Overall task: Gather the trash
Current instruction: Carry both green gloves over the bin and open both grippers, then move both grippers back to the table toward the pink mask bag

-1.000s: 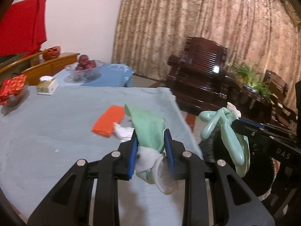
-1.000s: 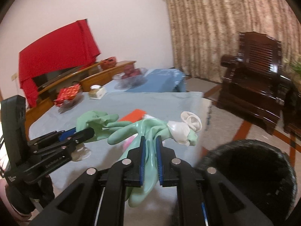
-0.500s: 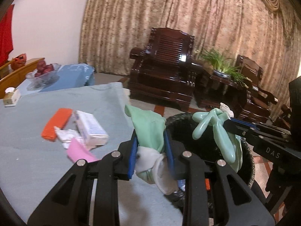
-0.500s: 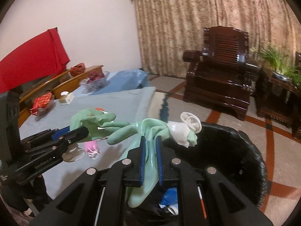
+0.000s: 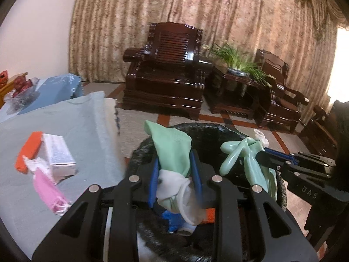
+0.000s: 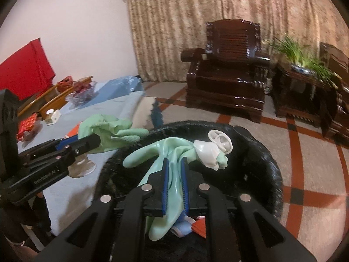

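My left gripper (image 5: 174,163) is shut on a crumpled green rubber glove (image 5: 172,146) with a white cuff, held over the black trash bin (image 5: 205,128). My right gripper (image 6: 174,163) is shut on a second green glove (image 6: 161,152) with a white rolled cuff, also above the bin (image 6: 268,152). Each gripper shows in the other's view: the right one (image 5: 265,152) and the left one (image 6: 96,139). Blue and red scraps lie inside the bin. An orange packet (image 5: 28,150), a white box (image 5: 57,152) and a pink wrapper (image 5: 47,190) lie on the grey table (image 5: 82,118).
The table edge is just left of the bin. A dark wooden armchair (image 5: 168,72), a side table with a potted plant (image 5: 237,65) and another chair stand by the curtain. A fruit bowl (image 6: 81,93) and a tissue box (image 6: 51,115) sit at the table's far end.
Both grippers have swung right, away from the table, and now hold their gloves over the bin's opening. Both grips are unchanged.
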A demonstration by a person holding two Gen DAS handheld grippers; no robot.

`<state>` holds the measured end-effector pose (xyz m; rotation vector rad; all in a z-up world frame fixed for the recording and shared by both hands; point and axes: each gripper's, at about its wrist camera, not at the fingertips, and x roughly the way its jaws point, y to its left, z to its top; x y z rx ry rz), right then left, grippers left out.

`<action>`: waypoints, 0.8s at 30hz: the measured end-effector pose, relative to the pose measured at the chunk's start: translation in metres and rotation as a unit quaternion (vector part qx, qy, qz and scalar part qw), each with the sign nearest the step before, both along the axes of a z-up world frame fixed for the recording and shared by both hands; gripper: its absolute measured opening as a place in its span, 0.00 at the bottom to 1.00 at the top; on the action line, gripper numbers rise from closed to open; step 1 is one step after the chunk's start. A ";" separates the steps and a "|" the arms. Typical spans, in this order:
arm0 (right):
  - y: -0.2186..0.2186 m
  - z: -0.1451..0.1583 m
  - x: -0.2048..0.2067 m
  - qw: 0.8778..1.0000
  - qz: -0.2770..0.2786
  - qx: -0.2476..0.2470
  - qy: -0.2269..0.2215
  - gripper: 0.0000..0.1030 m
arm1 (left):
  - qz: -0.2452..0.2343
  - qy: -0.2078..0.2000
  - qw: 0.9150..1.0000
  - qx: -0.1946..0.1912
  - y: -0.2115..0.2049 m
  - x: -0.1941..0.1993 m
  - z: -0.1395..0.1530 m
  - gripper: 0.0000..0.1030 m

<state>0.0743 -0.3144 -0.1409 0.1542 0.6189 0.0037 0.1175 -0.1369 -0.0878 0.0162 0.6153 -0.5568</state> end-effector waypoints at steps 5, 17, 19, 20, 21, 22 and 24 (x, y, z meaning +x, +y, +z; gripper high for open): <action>-0.018 -0.010 -0.001 1.000 -0.022 0.001 0.017 0.16 | -0.024 0.016 1.000 0.002 -0.025 0.006 -0.011 0.30; -0.029 -0.009 -0.012 0.998 -0.066 -0.009 -0.005 0.94 | 0.017 -0.009 1.000 -0.001 0.000 -0.001 0.002 0.84; -0.020 -0.007 -0.009 0.998 -0.056 -0.008 -0.008 0.94 | 0.032 -0.012 0.999 0.002 0.012 -0.001 0.006 0.86; -0.015 -0.006 -0.006 0.999 -0.051 -0.008 -0.009 0.94 | 0.047 -0.016 0.999 0.006 0.024 -0.003 0.008 0.86; -0.008 -0.004 -0.002 0.999 -0.042 -0.007 -0.010 0.94 | 0.057 -0.018 0.998 0.008 0.032 -0.003 0.009 0.87; -0.004 -0.005 -0.001 0.999 -0.035 -0.007 -0.012 0.94 | 0.070 -0.020 0.997 0.010 0.044 -0.004 0.011 0.87; 0.011 -0.003 0.006 1.000 -0.017 -0.005 -0.018 0.94 | 0.102 -0.025 0.994 0.020 0.066 -0.006 0.012 0.87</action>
